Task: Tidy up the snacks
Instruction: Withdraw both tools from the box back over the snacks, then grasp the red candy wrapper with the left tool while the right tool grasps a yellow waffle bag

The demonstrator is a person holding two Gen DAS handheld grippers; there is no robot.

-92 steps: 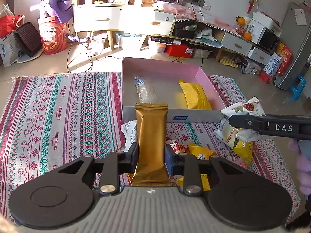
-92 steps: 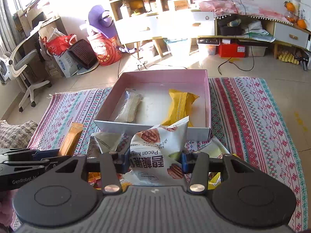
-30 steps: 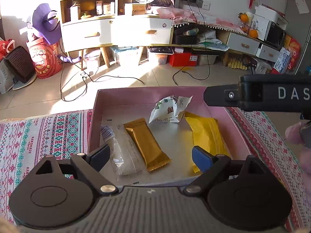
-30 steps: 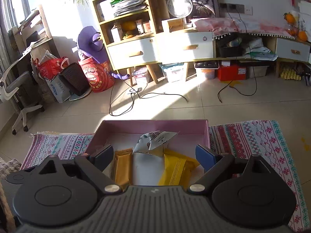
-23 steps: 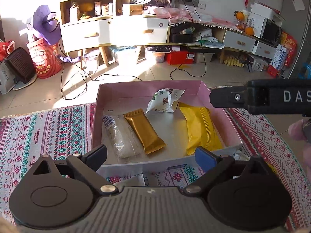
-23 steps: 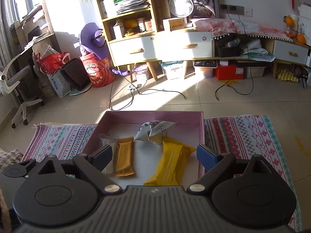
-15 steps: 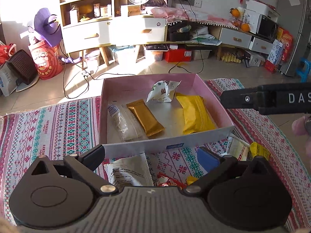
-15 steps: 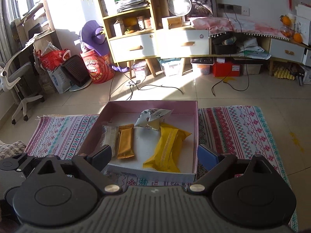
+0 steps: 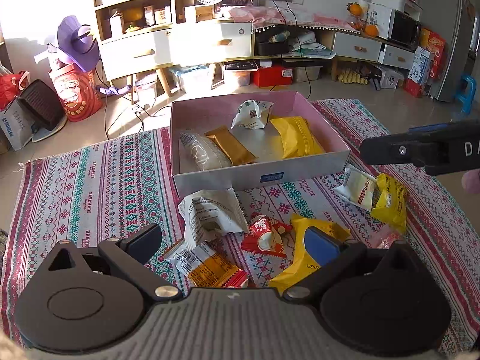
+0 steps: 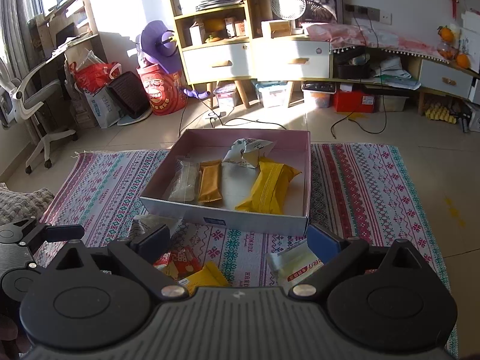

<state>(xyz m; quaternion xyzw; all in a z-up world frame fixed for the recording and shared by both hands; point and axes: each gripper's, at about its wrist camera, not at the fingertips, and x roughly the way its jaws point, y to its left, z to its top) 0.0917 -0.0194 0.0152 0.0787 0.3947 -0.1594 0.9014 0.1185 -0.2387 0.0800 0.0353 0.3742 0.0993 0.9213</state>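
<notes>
A pink box (image 9: pixel 261 177) stands on the patterned rug (image 9: pixel 99 180). In it lie a clear packet (image 9: pixel 201 153), a gold bar (image 9: pixel 231 147), a white pecan packet (image 9: pixel 250 115) and a yellow packet (image 9: pixel 297 138). My left gripper (image 9: pixel 232 240) is open and empty, hovering over loose snacks in front of the box: a white packet (image 9: pixel 210 216), a red packet (image 9: pixel 264 235) and a yellow packet (image 9: pixel 312 267). My right gripper (image 10: pixel 238 240) hangs before the box (image 10: pixel 225 219), its jaws still opening with nothing between them. It shows side-on at the right edge of the left wrist view.
More packets (image 9: pixel 375 195) lie on the rug right of the box. Beyond the rug are bare floor tiles with cables, a white drawer cabinet (image 10: pixel 255 57), a red drum (image 10: pixel 162 93) and an office chair (image 10: pixel 30 105).
The gold bar and the pecan packet, held three seconds ago, now lie in the box. Over the last second both grippers drew back from the box, bringing the loose snacks into view.
</notes>
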